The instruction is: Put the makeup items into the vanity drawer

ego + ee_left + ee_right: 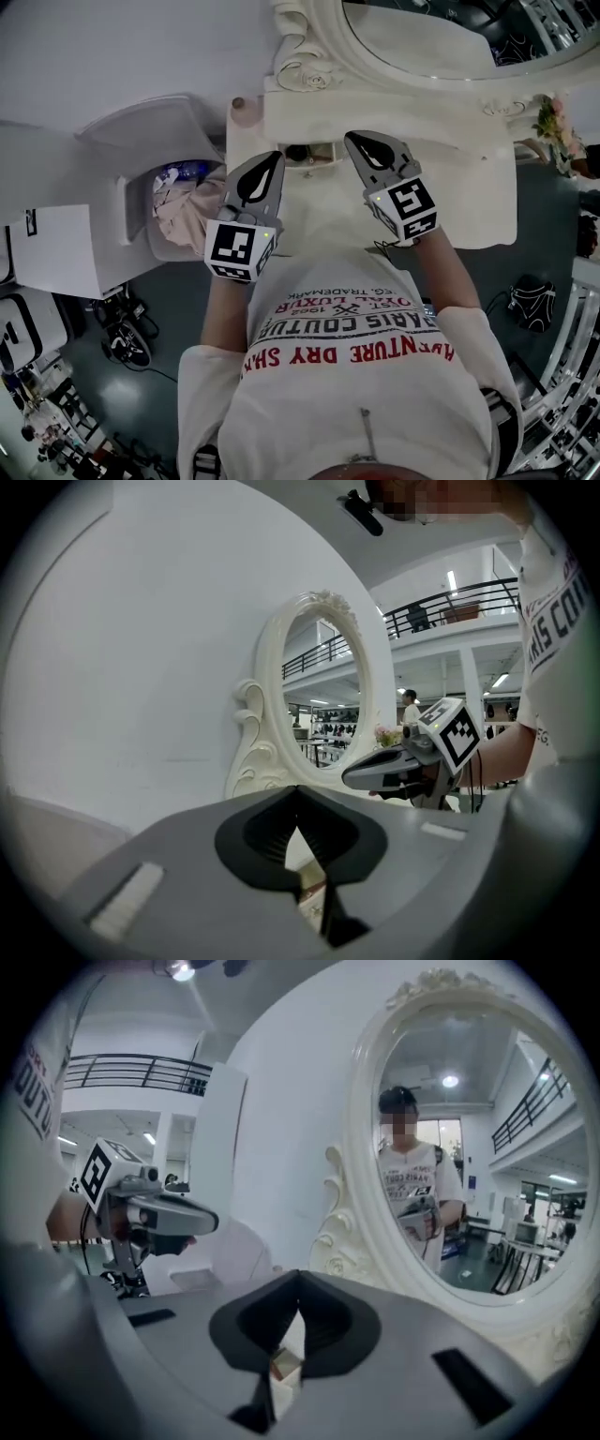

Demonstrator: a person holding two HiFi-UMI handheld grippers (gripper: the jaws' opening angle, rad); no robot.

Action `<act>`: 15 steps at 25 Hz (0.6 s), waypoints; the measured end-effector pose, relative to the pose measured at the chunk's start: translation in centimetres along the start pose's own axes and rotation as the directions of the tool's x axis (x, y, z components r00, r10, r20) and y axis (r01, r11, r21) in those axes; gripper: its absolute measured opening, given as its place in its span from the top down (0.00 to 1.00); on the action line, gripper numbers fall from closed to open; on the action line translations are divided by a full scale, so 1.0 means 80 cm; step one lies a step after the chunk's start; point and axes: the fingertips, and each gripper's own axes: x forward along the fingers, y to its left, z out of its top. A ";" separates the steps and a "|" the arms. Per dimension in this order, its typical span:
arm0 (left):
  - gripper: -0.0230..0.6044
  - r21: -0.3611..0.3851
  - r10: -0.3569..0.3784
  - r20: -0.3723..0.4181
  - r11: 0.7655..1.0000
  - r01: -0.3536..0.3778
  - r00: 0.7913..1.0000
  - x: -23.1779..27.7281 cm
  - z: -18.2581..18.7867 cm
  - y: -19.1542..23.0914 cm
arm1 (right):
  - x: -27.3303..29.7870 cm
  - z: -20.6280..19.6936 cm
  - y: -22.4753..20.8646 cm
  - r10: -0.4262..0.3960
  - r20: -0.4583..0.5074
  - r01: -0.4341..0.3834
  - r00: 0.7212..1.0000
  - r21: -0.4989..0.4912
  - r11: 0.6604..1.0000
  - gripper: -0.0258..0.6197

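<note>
Status: left gripper [274, 163] and right gripper [358, 142] both clenched on nothing, above vanity top [469, 192]; makeup items [298, 153], small and dark, lie in open drawer [328, 161] at upper centre, judged light, hard-cased, slippery, best pinched across mid-body.

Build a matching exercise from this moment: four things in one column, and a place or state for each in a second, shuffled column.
Things:
1. right gripper
2. drawer
3. flowers
4. bin

Places or states:
A. beside the left end of the vanity, in the head view
B. shut
C. by the vanity's right end, in the head view
D. open, below the mirror

Pairs: 1-B, 2-D, 3-C, 4-A.
</note>
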 end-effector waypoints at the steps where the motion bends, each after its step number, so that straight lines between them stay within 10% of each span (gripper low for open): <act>1: 0.95 0.010 -0.009 0.005 1.000 0.009 1.000 0.002 0.005 -0.004 | -0.008 0.006 -0.006 -0.026 0.030 0.026 0.999 0.001 1.000 0.95; 15: 0.95 0.043 -0.046 0.058 0.998 0.044 0.997 0.011 0.040 -0.022 | -0.066 0.015 -0.021 -0.158 0.168 0.149 0.973 0.068 0.987 0.95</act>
